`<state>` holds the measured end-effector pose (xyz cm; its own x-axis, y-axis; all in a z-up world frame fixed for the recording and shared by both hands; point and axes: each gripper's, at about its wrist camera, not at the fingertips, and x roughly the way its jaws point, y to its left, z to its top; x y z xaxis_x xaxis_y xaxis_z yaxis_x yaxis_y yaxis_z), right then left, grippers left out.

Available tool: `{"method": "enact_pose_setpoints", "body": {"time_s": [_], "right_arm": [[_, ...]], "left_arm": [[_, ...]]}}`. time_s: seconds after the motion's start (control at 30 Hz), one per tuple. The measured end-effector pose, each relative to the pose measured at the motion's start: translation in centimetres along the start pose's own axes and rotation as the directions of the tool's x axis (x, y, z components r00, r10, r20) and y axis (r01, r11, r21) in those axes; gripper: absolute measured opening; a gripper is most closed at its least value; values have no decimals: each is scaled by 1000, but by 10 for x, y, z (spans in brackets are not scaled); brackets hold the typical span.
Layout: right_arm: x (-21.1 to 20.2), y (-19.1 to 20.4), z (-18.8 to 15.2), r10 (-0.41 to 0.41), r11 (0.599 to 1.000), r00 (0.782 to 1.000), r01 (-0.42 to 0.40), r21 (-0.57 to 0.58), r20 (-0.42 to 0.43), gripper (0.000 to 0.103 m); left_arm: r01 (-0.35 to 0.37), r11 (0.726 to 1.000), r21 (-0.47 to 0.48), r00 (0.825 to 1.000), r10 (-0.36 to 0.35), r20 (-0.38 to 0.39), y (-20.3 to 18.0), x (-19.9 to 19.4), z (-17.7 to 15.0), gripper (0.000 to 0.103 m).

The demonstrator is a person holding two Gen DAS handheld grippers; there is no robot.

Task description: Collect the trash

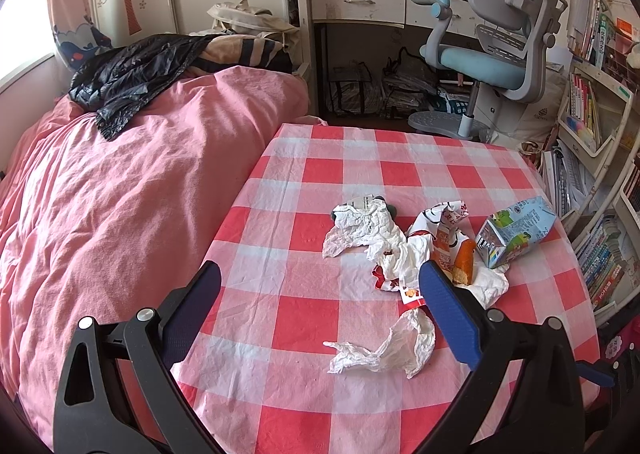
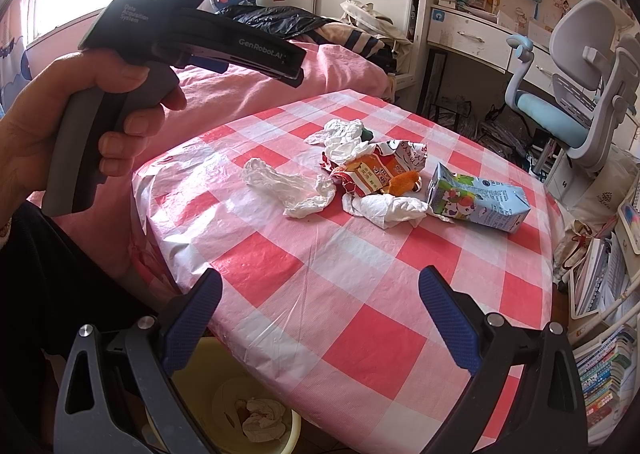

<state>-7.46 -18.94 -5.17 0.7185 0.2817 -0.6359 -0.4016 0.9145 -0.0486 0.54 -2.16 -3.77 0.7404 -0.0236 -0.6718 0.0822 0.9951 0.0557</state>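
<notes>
Trash lies on a red-and-white checked table (image 1: 320, 286) (image 2: 360, 294): crumpled white tissues (image 1: 384, 354) (image 2: 288, 185), a red-and-orange snack wrapper (image 1: 444, 238) (image 2: 368, 171), an orange bread piece (image 1: 464, 262) (image 2: 404, 181) and a blue milk carton (image 1: 516, 234) (image 2: 480, 197). My left gripper (image 1: 320, 278) is open and empty above the table's near left part; its body shows in the right wrist view (image 2: 192, 29), held in a hand. My right gripper (image 2: 320, 286) is open and empty over the table's near edge. A yellow bin (image 2: 248, 410) with tissue inside sits below the table edge.
A bed with a pink cover (image 1: 120, 193) and a black jacket (image 1: 132, 73) lies left of the table. A blue-grey desk chair (image 1: 492, 53) and a white desk (image 1: 380, 1) stand behind. Bookshelves (image 1: 592, 133) line the right side.
</notes>
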Motion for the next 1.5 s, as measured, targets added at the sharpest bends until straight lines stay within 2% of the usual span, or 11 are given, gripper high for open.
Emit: {"method": "enact_pose_setpoints", "body": {"time_s": [0.37,0.57,0.77,0.9,0.97,1.03,1.07,1.1,1.13,1.37,1.5], "right_arm": [[-7,-16,0,-9,997,999,6,78,34,94],[0,-31,2,-7,993,1000,6,114,9,94],[7,-38,4,-17,991,1000,19,134,-20,95],[13,-42,4,-18,991,999,24,134,-47,95],[16,-46,5,-14,989,999,22,143,-51,95],[19,-52,8,-9,988,999,16,154,-50,94],[22,-55,9,-6,987,999,14,162,-50,94],[25,-59,11,1,985,999,8,172,-50,94],[28,-62,14,10,983,999,0,185,-51,94],[58,-67,32,45,983,997,-32,181,-66,94],[84,-71,42,64,981,994,-46,191,-88,94]], "left_arm": [[7,993,-119,999,-12,-40,48,8,4,96],[98,995,29,989,-94,-117,11,17,-13,95],[158,954,255,968,-98,-231,-45,35,-41,95],[204,945,258,943,-118,-311,-59,55,-52,95],[235,936,263,931,-139,-338,-66,63,-56,87],[271,927,260,913,-162,-374,-70,70,-60,41],[295,924,242,904,-187,-384,-69,71,-59,34],[308,923,232,898,-201,-392,-67,71,-56,12],[323,920,223,892,-217,-396,-63,68,-53,9],[360,921,147,911,-313,-268,-29,37,-9,8],[386,914,123,907,-352,-232,-27,32,2,8]]}}
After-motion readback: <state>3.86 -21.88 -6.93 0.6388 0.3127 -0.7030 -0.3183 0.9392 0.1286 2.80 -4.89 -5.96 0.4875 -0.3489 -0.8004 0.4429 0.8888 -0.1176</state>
